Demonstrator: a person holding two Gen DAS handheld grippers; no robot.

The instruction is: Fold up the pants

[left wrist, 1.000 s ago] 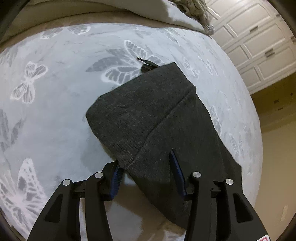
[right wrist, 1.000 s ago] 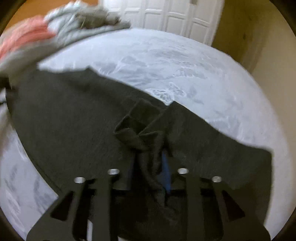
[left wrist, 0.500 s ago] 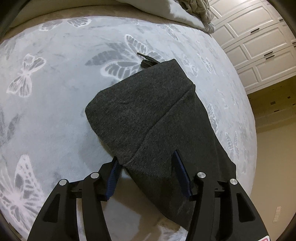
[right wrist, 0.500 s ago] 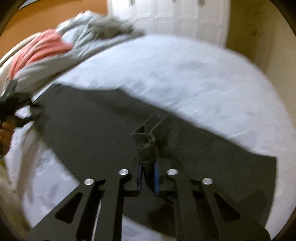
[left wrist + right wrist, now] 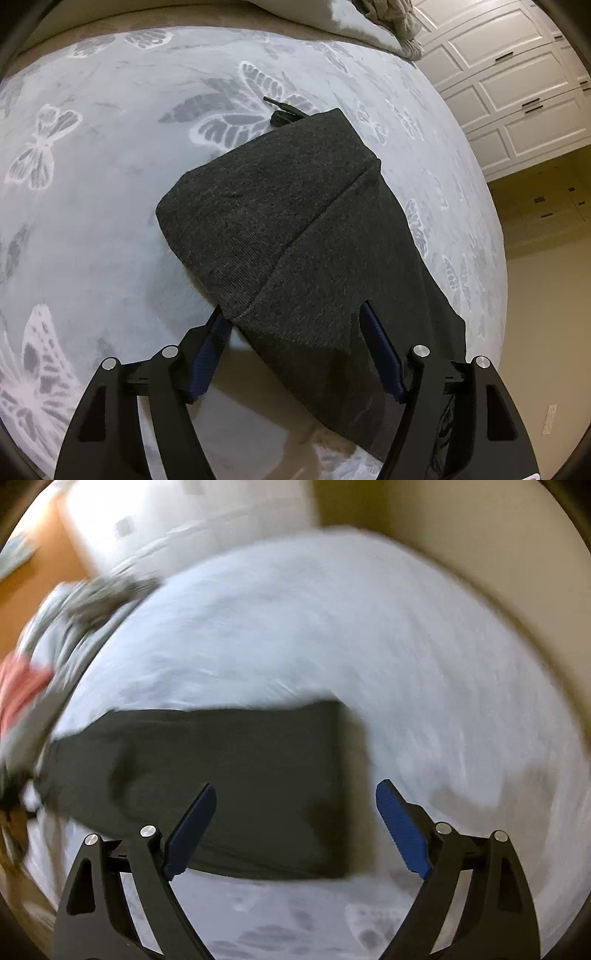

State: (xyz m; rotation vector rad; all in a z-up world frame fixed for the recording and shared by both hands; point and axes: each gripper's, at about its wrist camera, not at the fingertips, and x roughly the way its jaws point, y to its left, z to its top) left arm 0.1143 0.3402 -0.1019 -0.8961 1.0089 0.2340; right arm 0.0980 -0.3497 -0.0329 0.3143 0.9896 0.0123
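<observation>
Dark grey pants (image 5: 295, 221) lie folded on the butterfly-print bed cover (image 5: 110, 166), waistband end toward the upper left, and a black drawstring (image 5: 284, 109) pokes out at the far corner. My left gripper (image 5: 291, 312) hovers at the near edge of the pants. Its jaws are opening, with the fabric's edge between the blue pads (image 5: 207, 354) but not pressed. In the blurred right wrist view the pants (image 5: 229, 775) form a flat dark rectangle. My right gripper (image 5: 295, 786) is above its near right part, its jaws opening wide and holding nothing.
A heap of grey and pink clothes (image 5: 48, 646) sits at the left of the bed. Pale bedding (image 5: 332, 22) lies along the far side. White panelled cupboard doors (image 5: 517, 81) stand beyond the bed's right edge, with beige floor (image 5: 546, 332) below.
My right gripper let go of the bunched pant fabric, opened wide and swung sideways; the pants now lie flat and folded. My left gripper's jaws spread wider while it stayed in place.
</observation>
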